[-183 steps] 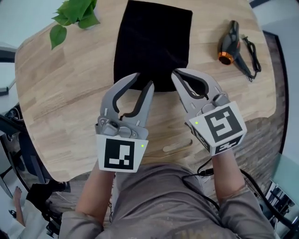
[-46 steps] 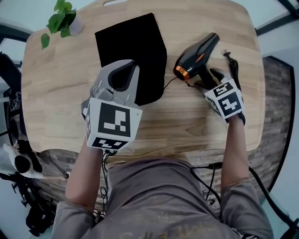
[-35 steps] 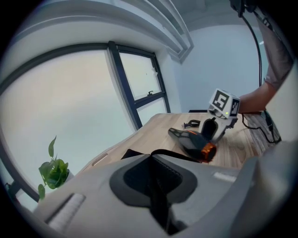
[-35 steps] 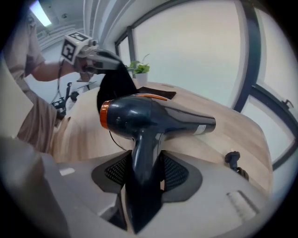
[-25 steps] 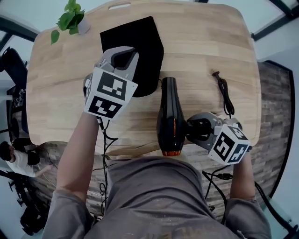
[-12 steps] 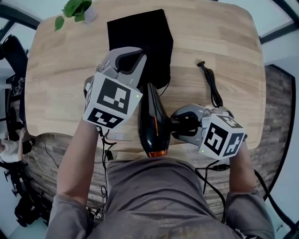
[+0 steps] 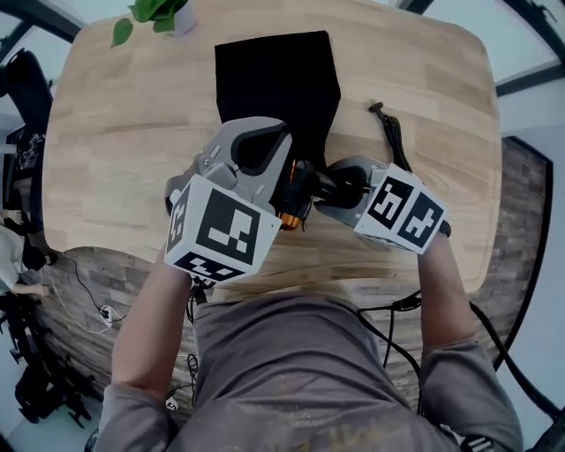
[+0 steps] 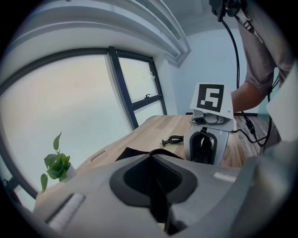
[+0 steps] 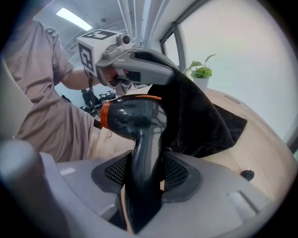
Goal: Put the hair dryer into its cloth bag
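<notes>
Left gripper (image 7: 263, 132): my fingers pinch the cloth bag (image 7: 278, 79) by its lifted edge | Right gripper (image 7: 325, 187): my fingers squeeze the hair dryer (image 9: 135, 121) by its handle | Hair dryer: right beside the cloth bag's lifted edge

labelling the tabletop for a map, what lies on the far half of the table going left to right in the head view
green leafy plant in a white pot → black cloth bag → black power cord
</notes>
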A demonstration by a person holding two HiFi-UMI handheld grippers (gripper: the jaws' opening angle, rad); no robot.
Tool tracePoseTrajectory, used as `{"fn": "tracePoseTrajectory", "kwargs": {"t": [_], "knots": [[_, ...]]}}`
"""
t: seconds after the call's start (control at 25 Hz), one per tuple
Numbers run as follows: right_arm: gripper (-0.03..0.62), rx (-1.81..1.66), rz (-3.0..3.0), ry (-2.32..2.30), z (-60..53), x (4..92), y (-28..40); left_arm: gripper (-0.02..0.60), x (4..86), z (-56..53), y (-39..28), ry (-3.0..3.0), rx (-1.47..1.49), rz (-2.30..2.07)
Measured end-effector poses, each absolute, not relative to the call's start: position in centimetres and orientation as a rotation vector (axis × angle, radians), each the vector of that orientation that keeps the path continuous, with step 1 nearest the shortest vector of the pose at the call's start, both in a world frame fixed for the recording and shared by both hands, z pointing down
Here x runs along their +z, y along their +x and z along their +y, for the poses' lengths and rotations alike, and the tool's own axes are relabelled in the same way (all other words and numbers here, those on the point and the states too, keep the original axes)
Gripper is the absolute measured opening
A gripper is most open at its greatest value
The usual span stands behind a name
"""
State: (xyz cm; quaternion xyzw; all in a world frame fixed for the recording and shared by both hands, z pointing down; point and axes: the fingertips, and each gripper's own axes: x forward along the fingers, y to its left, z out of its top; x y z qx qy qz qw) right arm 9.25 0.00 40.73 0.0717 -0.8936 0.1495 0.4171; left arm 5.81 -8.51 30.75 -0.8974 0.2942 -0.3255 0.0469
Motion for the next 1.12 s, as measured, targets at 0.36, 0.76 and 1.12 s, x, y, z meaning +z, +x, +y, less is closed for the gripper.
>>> {"fn": "tracePoseTrajectory", "kwargs": {"t": [0.36, 0.76, 1.12], "knots": [[0.216, 0.533, -2.149, 0.504, -3.9, 42.1, 9.4, 0.017, 32.1, -7.2, 5.6, -2.756, -1.047, 0.905], [0.218, 0.597, -2.084, 0.751, -6.6, 43.2, 8.1, 0.020, 33.2, -8.2, 6.0, -2.796, -1.017, 0.933], [0.218, 0.602, -2.082, 0.772, -7.5, 43.1, 8.8, 0.124, 32.2, -9.1, 1.5, -2.812, -0.853, 1.119]]}}
